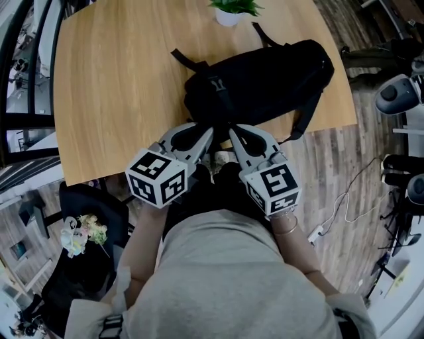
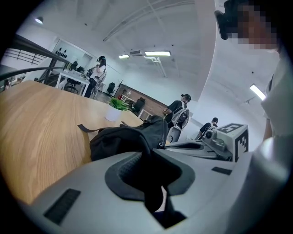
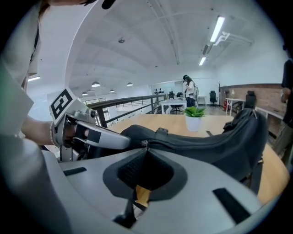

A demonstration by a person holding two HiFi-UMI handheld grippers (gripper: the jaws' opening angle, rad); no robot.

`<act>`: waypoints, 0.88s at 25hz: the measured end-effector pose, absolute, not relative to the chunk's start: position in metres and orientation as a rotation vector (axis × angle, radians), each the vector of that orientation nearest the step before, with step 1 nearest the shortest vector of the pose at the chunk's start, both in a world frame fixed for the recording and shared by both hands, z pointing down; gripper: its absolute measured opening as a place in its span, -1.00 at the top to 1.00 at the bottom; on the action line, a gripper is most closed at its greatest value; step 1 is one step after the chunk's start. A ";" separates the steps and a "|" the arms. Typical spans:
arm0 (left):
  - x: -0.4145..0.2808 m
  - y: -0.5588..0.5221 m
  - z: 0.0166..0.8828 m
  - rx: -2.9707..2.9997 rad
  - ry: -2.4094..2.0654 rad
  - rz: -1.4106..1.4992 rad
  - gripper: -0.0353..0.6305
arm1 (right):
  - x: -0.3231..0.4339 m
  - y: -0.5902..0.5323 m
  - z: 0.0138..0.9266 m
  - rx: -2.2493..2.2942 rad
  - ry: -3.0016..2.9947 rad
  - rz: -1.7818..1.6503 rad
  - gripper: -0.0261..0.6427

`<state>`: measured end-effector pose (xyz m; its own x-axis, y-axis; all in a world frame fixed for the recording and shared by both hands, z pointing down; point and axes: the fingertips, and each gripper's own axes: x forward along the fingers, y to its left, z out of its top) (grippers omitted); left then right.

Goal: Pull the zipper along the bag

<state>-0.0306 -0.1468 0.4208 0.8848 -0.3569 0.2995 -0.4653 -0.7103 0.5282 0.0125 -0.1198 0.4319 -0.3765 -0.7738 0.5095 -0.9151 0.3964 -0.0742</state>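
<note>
A black bag [image 1: 265, 73] lies across the wooden table [image 1: 119, 79], its near end at the table's front edge. Both grippers meet at that near end. My left gripper [image 1: 204, 140] is shut on a fold of the bag's black fabric [image 2: 137, 146], which fills the gap between its jaws. Right beside it, my right gripper [image 1: 232, 136] is shut at the end of the zipper line, with the small metal zipper pull [image 3: 145, 144] pinched at its tips. From there the zipper [image 3: 192, 145] runs away along the top of the bag. The right gripper view also shows the left gripper [image 3: 122, 142] touching the bag.
A potted plant [image 1: 228, 12] stands at the table's far edge behind the bag. Bag straps [image 1: 189, 59] trail onto the tabletop. A dark chair holding a flower bunch [image 1: 83, 233] is at the lower left. A white cable [image 1: 338, 212] lies on the floor to the right.
</note>
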 end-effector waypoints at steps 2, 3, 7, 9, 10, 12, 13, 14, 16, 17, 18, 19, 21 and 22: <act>-0.032 -0.147 0.421 2.445 -0.593 0.242 0.71 | 0.019 -0.120 0.431 1.477 -2.250 0.496 0.89; -0.033 -0.148 0.421 2.449 -0.594 0.245 0.71 | 0.023 -0.120 0.430 1.492 -2.239 0.499 0.89; -0.035 -0.149 0.420 2.448 -0.605 0.245 0.71 | 0.044 -0.125 0.426 1.527 -2.212 0.484 0.88; -0.034 -0.150 0.420 2.443 -0.617 0.247 0.71 | 0.054 -0.129 0.425 1.530 -2.206 0.462 0.88; -0.035 -0.151 0.421 2.439 -0.627 0.247 0.71 | 0.058 -0.131 0.424 1.528 -2.206 0.457 0.87; -0.036 -0.154 0.421 2.435 -0.661 0.249 0.70 | 0.065 -0.135 0.421 1.516 -2.212 0.450 0.88; -0.038 -0.156 0.422 2.435 -0.686 0.254 0.70 | 0.068 -0.137 0.419 1.509 -2.215 0.445 0.88; -0.040 -0.158 0.422 2.436 -0.714 0.259 0.70 | 0.073 -0.139 0.418 1.503 -2.218 0.441 0.88; -0.045 -0.161 0.422 2.435 -0.772 0.264 0.69 | 0.083 -0.141 0.415 1.496 -2.231 0.437 0.88; -0.046 -0.163 0.422 2.432 -0.800 0.263 0.69 | 0.088 -0.143 0.414 1.491 -2.241 0.433 0.88; -0.047 -0.164 0.421 2.428 -0.827 0.261 0.68 | 0.092 -0.144 0.413 1.483 -2.252 0.427 0.88; -0.048 -0.165 0.420 2.423 -0.854 0.260 0.68 | 0.095 -0.145 0.411 1.471 -2.263 0.421 0.88; -0.048 -0.165 0.419 2.415 -0.909 0.262 0.68 | 0.100 -0.147 0.409 1.449 -2.283 0.410 0.87; -0.049 -0.165 0.419 2.409 -0.934 0.263 0.68 | 0.103 -0.148 0.408 1.443 -2.291 0.406 0.88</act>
